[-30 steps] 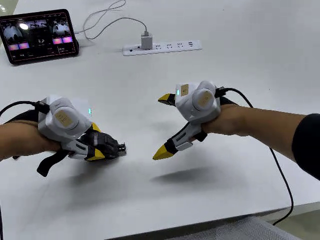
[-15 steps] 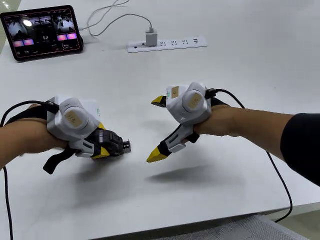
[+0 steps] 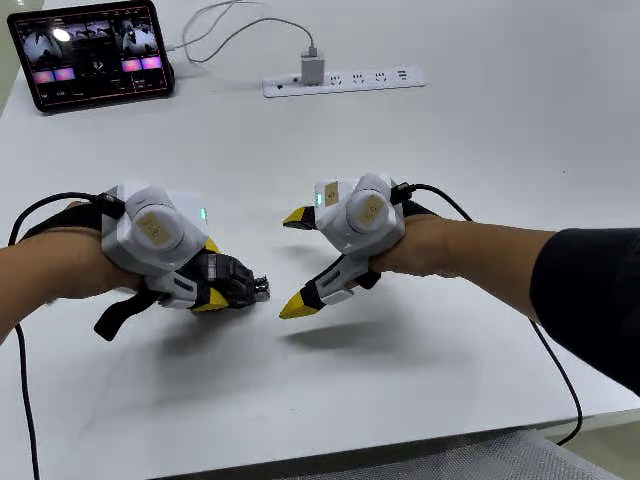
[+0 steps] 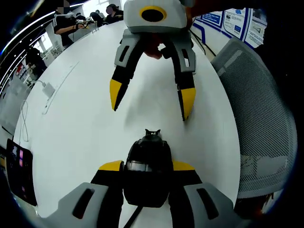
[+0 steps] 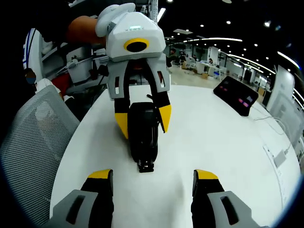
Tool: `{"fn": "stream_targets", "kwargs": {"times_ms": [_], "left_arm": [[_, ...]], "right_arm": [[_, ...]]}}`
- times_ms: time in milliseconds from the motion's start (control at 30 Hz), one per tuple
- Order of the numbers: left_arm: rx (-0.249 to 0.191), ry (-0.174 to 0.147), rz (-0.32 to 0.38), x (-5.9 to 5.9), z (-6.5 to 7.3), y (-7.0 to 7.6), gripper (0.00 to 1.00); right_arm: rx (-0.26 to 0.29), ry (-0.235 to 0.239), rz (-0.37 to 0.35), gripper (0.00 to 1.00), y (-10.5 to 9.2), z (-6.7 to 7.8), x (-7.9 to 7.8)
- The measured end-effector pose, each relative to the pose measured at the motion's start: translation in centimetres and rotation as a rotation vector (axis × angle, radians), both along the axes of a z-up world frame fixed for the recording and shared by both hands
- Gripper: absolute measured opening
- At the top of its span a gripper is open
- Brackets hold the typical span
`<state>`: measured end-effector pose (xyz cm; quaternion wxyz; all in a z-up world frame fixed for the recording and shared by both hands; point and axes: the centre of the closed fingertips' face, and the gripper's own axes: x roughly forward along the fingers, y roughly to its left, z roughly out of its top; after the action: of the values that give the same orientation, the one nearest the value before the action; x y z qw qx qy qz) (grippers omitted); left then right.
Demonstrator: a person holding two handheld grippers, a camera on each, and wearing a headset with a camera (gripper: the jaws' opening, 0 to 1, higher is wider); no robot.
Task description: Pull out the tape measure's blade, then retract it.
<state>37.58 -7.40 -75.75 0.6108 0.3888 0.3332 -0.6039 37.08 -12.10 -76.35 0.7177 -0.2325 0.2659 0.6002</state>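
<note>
Tape measure (image 3: 238,285), black and squat-cased, sits clamped between the closed jaws of the left gripper (image 3: 212,276), close over the white bench (image 3: 450,140). Its small metal blade tip points at the right gripper (image 3: 296,260), whose yellow-tipped jaws stand wide apart, holding nothing, near that tip but apart from it. From the head view come the far things: one dark tablet with a lit screen (image 3: 90,52) and one white power strip (image 3: 345,80) carrying one white plug (image 3: 313,70), with thin cables trailing off. The right gripper view faces the tape measure end-on, its hooked tip sitting at the case mouth, and adds rows of ceiling lights. The left gripper view looks over the case's top at the spread jaws opposite and takes in a grey mesh chair back (image 4: 266,118). Counted: two grippers, one tape measure.
</note>
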Motion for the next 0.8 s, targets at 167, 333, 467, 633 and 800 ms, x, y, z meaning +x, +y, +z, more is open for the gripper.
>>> {"fn": "stream_targets", "kwargs": {"times_ms": [167, 333, 467, 633, 800], "left_arm": [[-0.008, 0.000, 0.004, 0.0, 0.0, 0.0, 0.31], [-0.018, 0.003, 0.009, 0.1, 0.0, -0.1, 0.31], [-0.020, 0.007, 0.008, 0.1, 0.0, -0.1, 0.31], [-0.025, 0.015, 0.004, 0.2, 0.0, -0.1, 0.31], [-0.028, 0.006, 0.007, 0.2, -0.1, 0.0, 0.31]], "right_arm": [[-0.005, 0.009, 0.032, 0.50, 0.9, -0.4, -0.2], [0.003, 0.016, 0.042, 0.38, 1.7, -0.8, -0.3], [-0.018, 0.012, 0.054, 0.30, 2.0, -1.5, -0.2], [-0.030, 0.010, 0.064, 0.23, 2.3, -1.7, -0.1], [-0.042, 0.015, 0.067, 0.19, 2.5, -2.2, -0.2]]}}
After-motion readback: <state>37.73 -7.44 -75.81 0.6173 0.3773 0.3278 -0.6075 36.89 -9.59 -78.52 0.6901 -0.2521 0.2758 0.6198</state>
